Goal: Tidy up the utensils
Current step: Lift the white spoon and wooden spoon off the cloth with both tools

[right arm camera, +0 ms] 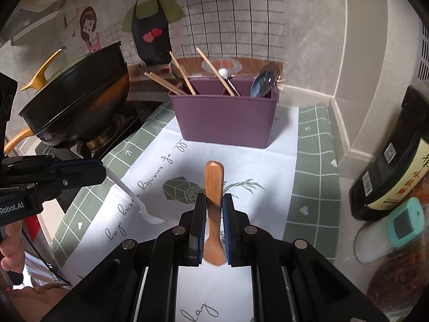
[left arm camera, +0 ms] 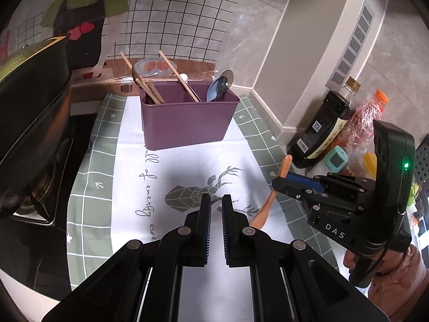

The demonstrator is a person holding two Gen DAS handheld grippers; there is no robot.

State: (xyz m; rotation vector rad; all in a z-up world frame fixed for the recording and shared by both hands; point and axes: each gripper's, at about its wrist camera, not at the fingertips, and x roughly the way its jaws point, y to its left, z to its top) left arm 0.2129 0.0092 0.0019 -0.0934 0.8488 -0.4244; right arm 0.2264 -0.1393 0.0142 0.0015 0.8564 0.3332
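both tongs clamped, angled down

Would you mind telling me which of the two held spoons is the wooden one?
The spoon in the right gripper is wooden, brown; the one in the left gripper is white.

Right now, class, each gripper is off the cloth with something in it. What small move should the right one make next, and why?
Probably carry the wooden spoon forward toward the purple caddy. The right gripper is shut on its handle above the cloth, and the caddy's right compartment already holds a blue spoon. The left gripper holds a white spoon.
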